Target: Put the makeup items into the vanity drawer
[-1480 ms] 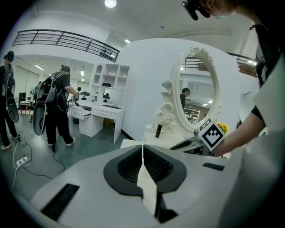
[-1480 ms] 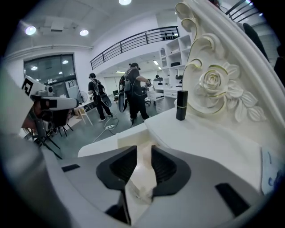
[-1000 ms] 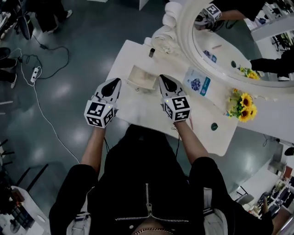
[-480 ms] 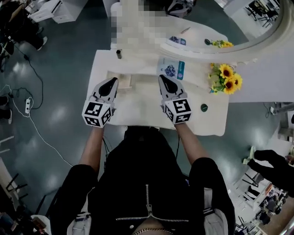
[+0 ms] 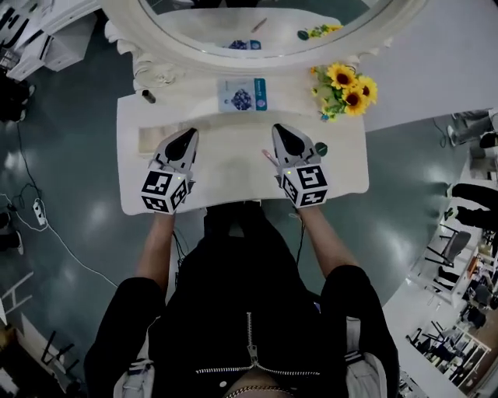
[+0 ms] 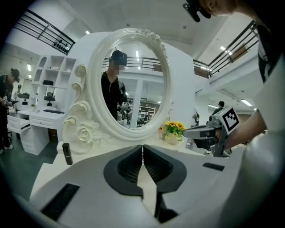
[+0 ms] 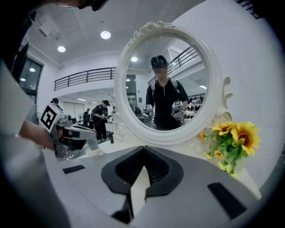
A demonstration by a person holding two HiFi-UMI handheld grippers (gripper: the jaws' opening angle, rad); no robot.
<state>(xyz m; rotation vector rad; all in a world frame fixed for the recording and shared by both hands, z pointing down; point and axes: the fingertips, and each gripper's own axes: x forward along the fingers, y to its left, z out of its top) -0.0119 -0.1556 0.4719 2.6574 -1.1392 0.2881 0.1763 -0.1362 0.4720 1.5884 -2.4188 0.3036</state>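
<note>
While both grippers hover above the white bench (image 5: 230, 168) below the oval mirror (image 5: 233, 23), I read the layout from that mirror outward. The left gripper (image 5: 189, 134) sits below the mirror's left half. Its own view shows the jaws together with nothing between them. The right gripper (image 5: 278, 129) sits below the mirror's right half, level with the left one and well apart from it. Its jaws are likewise together and empty. Both grippers point toward the mirror, and neither touches any item.

The makeup items all lie on the bench. A blue packet (image 5: 241, 95) lies flat just below the middle of the mirror's frame, between the lines of the two grippers. A dark tube (image 5: 147, 96) stands at the mirror's lower left, beside the carved frame, and it also shows in the left gripper view. A small dark round item (image 5: 320, 148) lies below the mirror's right end, just beside the right gripper. A shallow rectangular tray (image 5: 149, 140) lies below the mirror's left end, partly hidden by the left gripper; I cannot tell whether it is the drawer. A bunch of sunflowers (image 5: 344, 84) stands at the mirror's lower right.
</note>
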